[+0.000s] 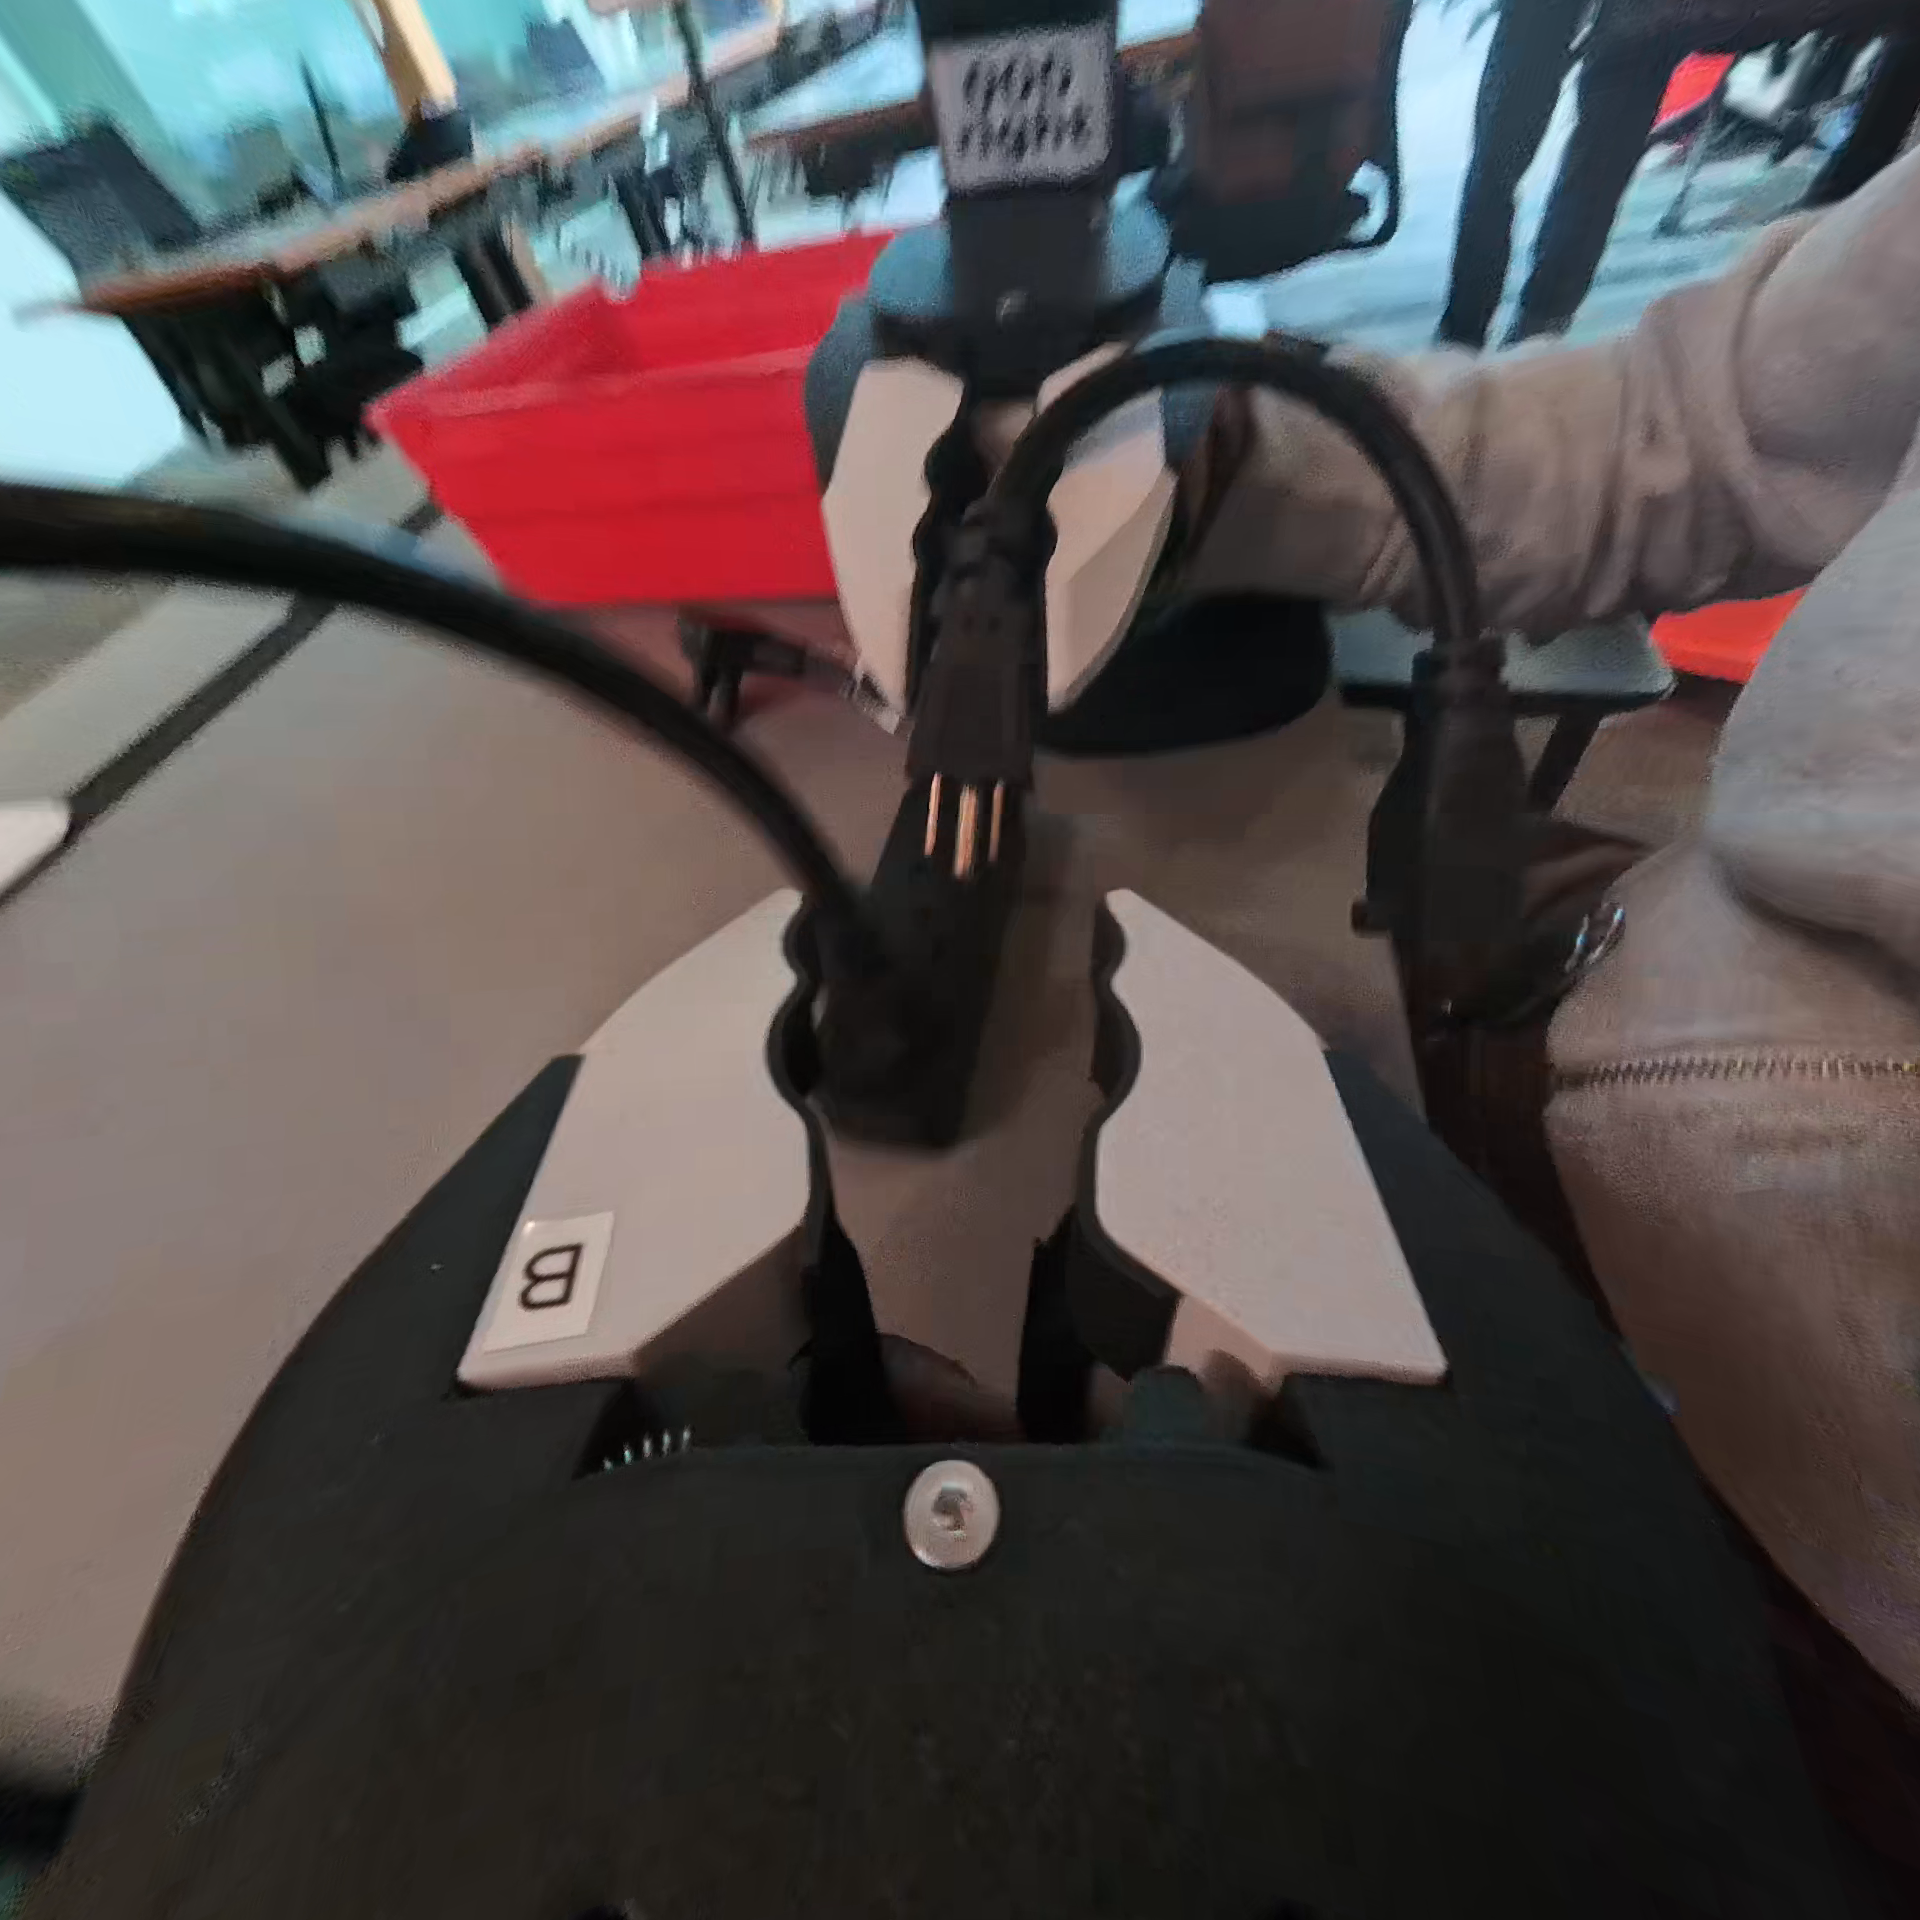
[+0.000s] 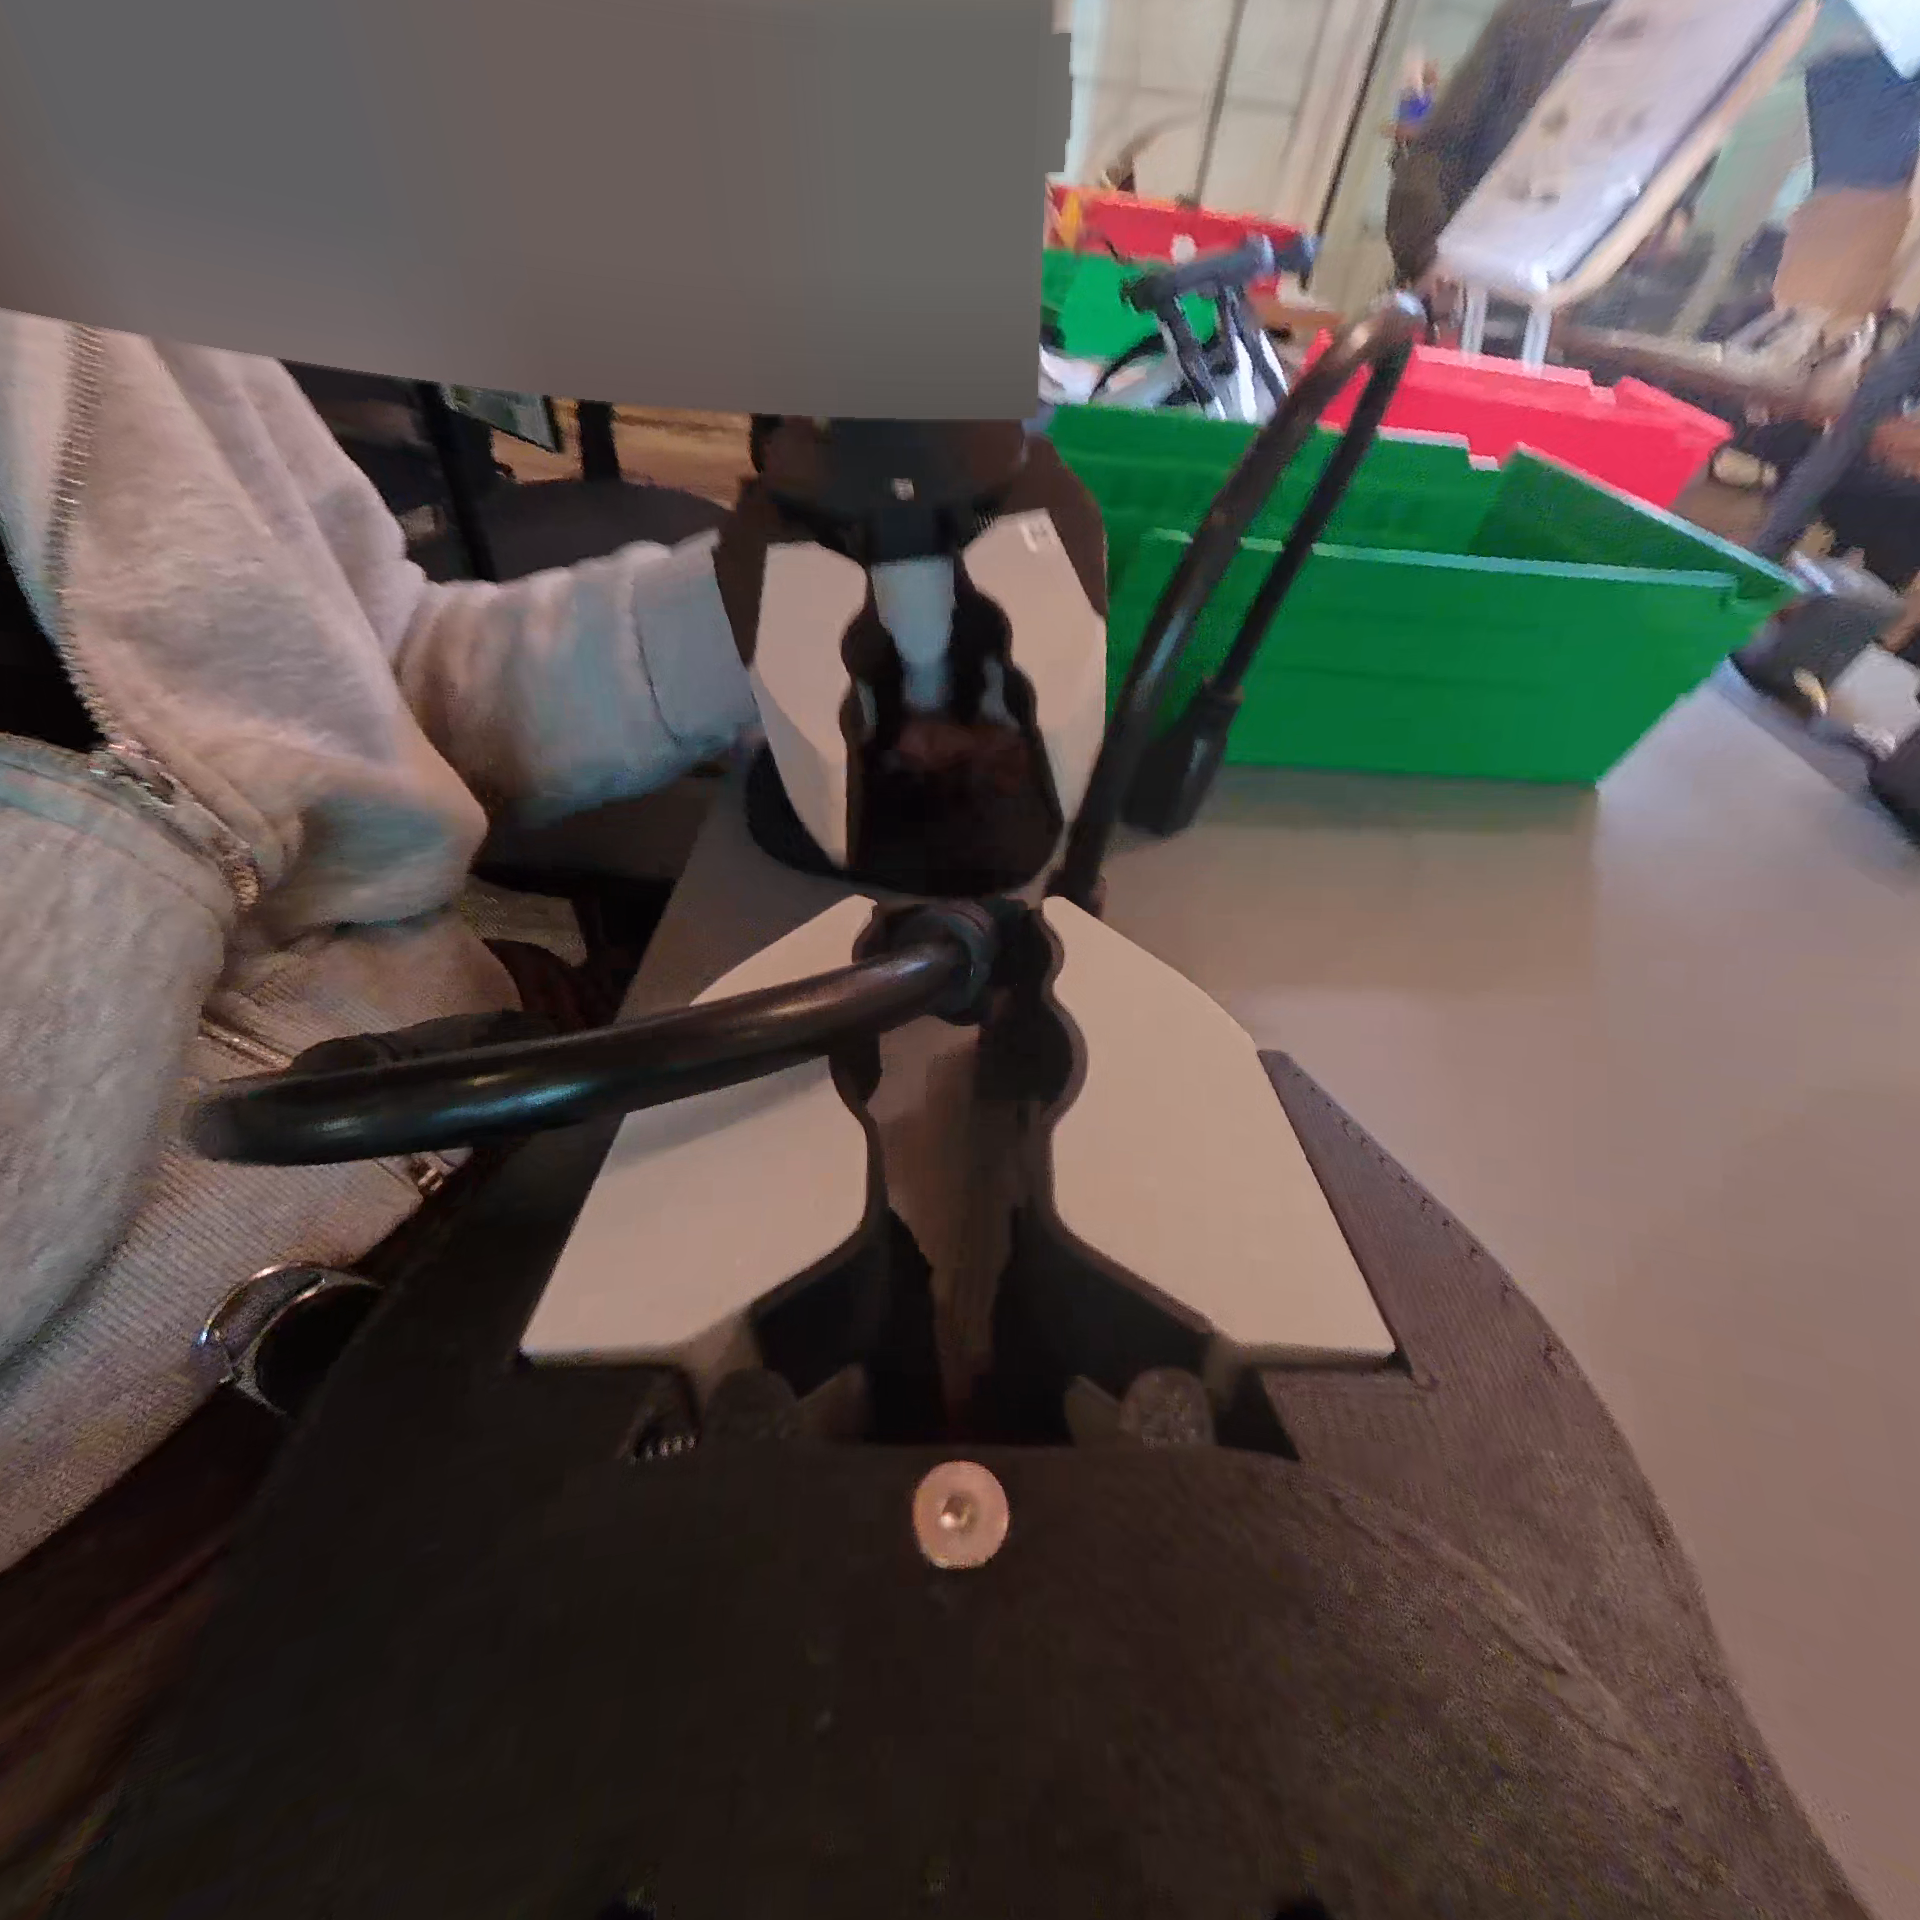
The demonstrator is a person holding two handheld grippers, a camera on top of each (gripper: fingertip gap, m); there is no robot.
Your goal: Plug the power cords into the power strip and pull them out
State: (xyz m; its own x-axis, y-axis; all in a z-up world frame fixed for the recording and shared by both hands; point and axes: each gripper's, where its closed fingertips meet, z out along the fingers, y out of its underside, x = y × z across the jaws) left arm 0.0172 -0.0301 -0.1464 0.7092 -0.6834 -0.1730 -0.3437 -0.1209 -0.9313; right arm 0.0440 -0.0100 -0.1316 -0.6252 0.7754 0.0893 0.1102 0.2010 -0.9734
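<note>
**Plug and socket held tip to tip above the table**

Left wrist view: my left gripper [image 1: 951, 997] sat low in the centre of the frame, its white fingers [image 1: 686, 1122] partly apart around a black socket block [image 1: 914, 997]. The block pressed against the left finger; whether the right finger touched it I could not tell. Its black cord [image 1: 416, 592] arched away to the left edge. Directly above, the right gripper [image 1: 971, 623] pointed down toward me, pinching a black plug [image 1: 971, 686] whose three metal prongs [image 1: 966, 826] touched the socket block's upper end. A second cord [image 1: 1392, 457] looped off to the right, over a grey sleeve [image 1: 1558, 488]. A red bin [image 1: 623, 468] stood behind, upper left of centre.

Right wrist view: my right gripper [image 2: 1023, 977] filled the lower centre, fingers drawn narrow on the plug [image 2: 1013, 987], its cord [image 2: 582, 1049] sweeping to the left edge. The left gripper [image 2: 925, 790] faced it just above, the two tips almost meeting. A green crate [image 2: 1403, 644] rested on the grey table [image 2: 1558, 1091] at the right.
</note>
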